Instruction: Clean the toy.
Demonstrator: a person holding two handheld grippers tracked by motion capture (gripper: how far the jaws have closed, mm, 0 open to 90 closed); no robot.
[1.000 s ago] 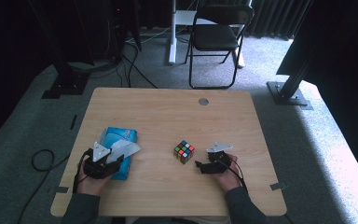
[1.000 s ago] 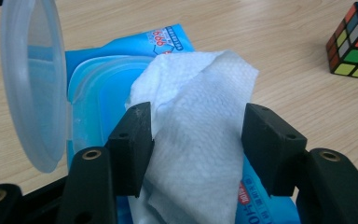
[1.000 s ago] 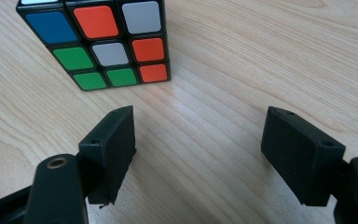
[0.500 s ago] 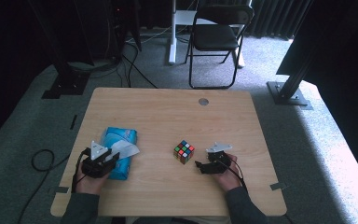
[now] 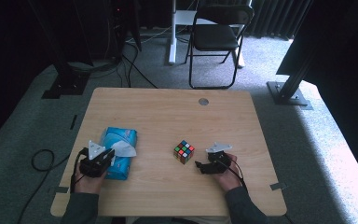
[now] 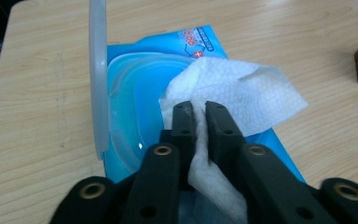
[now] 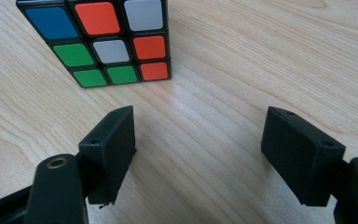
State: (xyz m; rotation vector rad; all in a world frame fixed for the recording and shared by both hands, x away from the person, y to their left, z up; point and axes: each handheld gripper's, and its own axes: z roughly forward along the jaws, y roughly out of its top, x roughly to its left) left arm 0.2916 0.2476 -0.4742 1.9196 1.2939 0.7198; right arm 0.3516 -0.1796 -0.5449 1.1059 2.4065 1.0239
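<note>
A blue pack of wet wipes (image 5: 117, 153) (image 6: 135, 100) lies at the table's front left, its clear lid (image 6: 98, 79) flipped up. My left gripper (image 5: 106, 157) (image 6: 200, 114) is shut on a white wipe (image 6: 233, 95) that sticks out of the pack's opening. A scrambled puzzle cube (image 5: 184, 151) (image 7: 102, 42) stands near the middle of the table. Just right of the cube, my right gripper (image 5: 201, 167) (image 7: 200, 140) rests low on the table. It is open, its jaws wide apart with bare wood between them, a short way from the cube.
The wooden table (image 5: 168, 112) has a round grey cable port (image 5: 203, 101) near its far edge. A folding chair (image 5: 216, 37) and stand legs are on the carpet beyond. A cable (image 5: 42, 158) lies on the floor at the left.
My left gripper has drawn slightly back toward the person with the wipe in its jaws. The right gripper and the cube have stayed put.
</note>
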